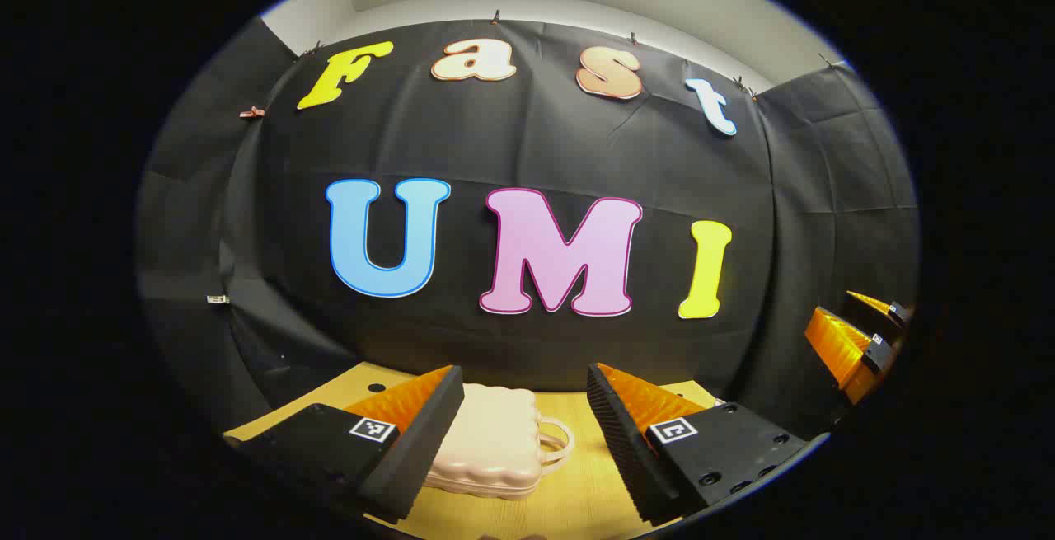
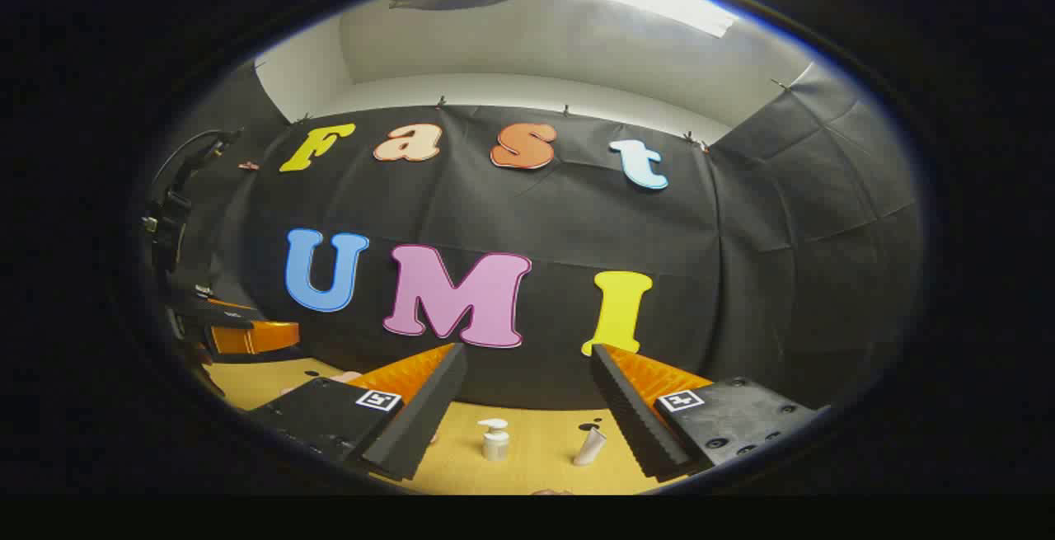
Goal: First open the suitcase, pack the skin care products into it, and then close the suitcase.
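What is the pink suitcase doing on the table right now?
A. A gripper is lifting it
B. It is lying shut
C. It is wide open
B: the suitcase lies flat and closed on the table, between the open fingers of the left gripper, untouched.

No readable text, brand or number anywhere; just small square black-and-white coded markers [image 1: 371,429] on the gripper fingers; pump bottle [image 2: 494,439] too small for any label.

Left tongs [image 1: 524,408], black bodies, orange ribbed fingers, black ridged pads, square white markers, screws
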### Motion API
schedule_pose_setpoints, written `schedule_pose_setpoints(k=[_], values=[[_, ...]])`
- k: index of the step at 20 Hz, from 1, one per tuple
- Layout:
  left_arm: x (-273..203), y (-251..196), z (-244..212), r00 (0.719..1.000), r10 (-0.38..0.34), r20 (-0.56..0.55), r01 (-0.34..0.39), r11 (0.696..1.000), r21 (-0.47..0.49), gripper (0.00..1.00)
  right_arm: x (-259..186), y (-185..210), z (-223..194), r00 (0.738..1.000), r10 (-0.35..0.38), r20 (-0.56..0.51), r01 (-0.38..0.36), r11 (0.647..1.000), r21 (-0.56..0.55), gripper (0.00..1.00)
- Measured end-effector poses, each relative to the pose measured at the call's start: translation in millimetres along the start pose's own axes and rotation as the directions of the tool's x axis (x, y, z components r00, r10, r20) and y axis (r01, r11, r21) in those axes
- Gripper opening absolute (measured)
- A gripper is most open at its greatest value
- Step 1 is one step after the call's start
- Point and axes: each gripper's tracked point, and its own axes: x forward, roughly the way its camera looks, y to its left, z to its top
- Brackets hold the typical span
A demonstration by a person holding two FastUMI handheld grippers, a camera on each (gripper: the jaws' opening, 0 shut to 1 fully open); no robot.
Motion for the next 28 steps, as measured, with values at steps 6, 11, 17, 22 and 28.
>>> schedule_pose_setpoints(k=[6,11,17,22,28], values=[[3.3,-3.7,3.8,1.000,-0.006,0.013,0.006,1.000,0.029,0.96,1.4,2.2,-5.4,1.000,0.018,-0.014,-0.017,1.000,0.010,0.97],[7.3,-6.5,-1.1,1.000,-0.017,0.002,0.017,0.999,0.031,0.96,3.3,2.2,-5.9,1.000,0.019,-0.011,-0.019,1.000,0.008,0.96],[11.9,-4.8,-9.5,1.000,-0.013,-0.019,0.013,1.000,0.019,0.96,7.4,-0.7,-9.2,1.000,0.022,-0.015,-0.022,1.000,0.008,0.97],[19.4,-13.1,-14.9,0.999,-0.032,-0.036,0.033,0.999,0.010,0.96,9.2,-5.0,-7.8,1.000,0.016,-0.007,-0.016,1.000,0.007,0.97],[40.0,-22.9,-25.6,0.995,-0.054,-0.081,0.054,0.999,0.002,0.96,9.1,-13.3,-13.1,1.000,0.003,-0.019,-0.004,1.000,-0.007,0.96]])
